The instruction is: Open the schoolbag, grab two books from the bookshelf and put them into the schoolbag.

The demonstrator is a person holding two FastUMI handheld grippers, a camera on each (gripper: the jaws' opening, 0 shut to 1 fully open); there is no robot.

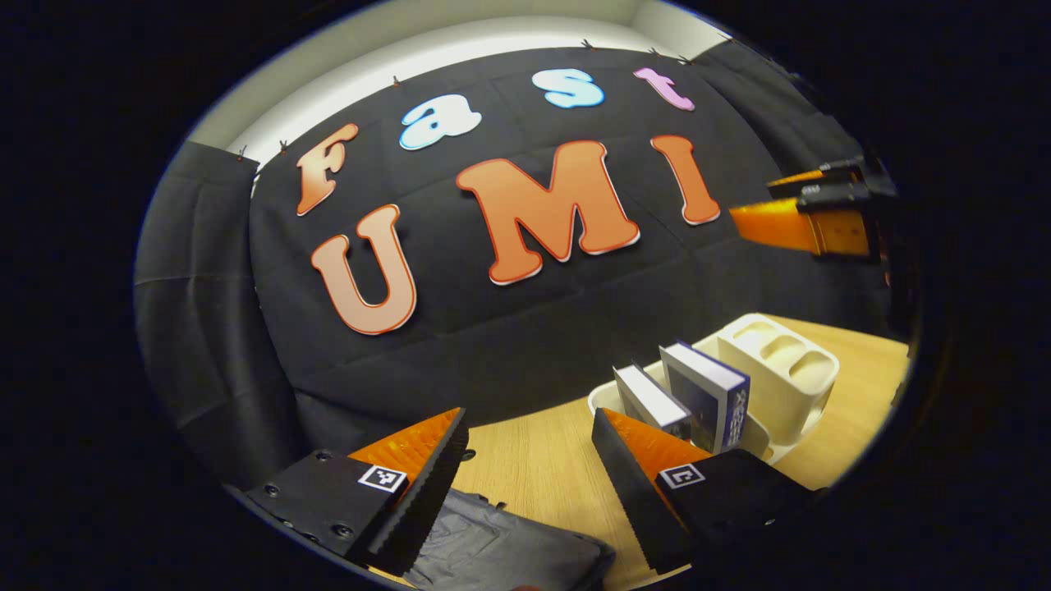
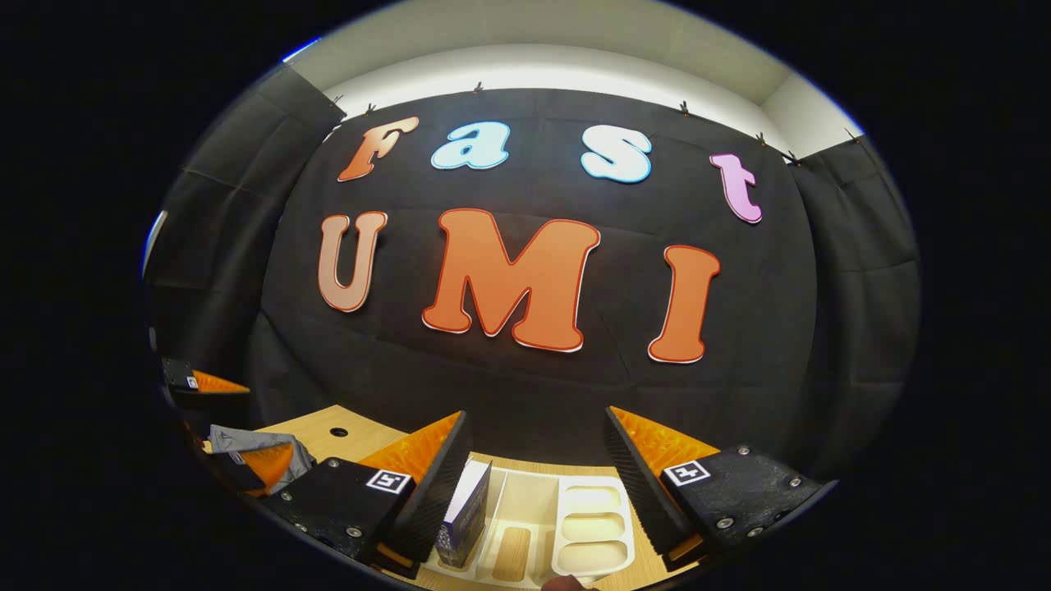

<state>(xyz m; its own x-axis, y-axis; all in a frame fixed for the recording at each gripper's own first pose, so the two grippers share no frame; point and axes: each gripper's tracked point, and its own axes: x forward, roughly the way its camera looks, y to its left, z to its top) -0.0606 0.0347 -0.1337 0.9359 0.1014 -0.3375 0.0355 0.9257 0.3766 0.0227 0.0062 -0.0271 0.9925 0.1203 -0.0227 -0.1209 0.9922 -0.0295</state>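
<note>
Our left gripper's (image 1: 525,460) fingers are standing spread and gripping nothing, and the right gripper's (image 2: 534,460) fingers are likewise spread apart and bare. We are holding both up off the tabletop (image 1: 542,468), tilted so each looks mostly at the booth wall.

In the left gripper view, we are hovering over the dark bag (image 1: 501,550), which is lying at the near edge of the tabletop just below the fingers. Whether it is unzipped we cannot tell. In that view the cream shelf (image 1: 780,369) is sitting toward the right side of the tabletop with two books (image 1: 698,394) leaning upright in its left slot. The right gripper is showing there high at the right, well above the shelf.

In the right gripper view, we are poised directly over the shelf, one book (image 2: 468,509) just beside our left finger.

We judge the step in hand to be fetching a book. To do it well, we should be lowering the right gripper straight down, centring one spine between the fingers, and clamping only that book so its neighbour is not dragged out.
</note>
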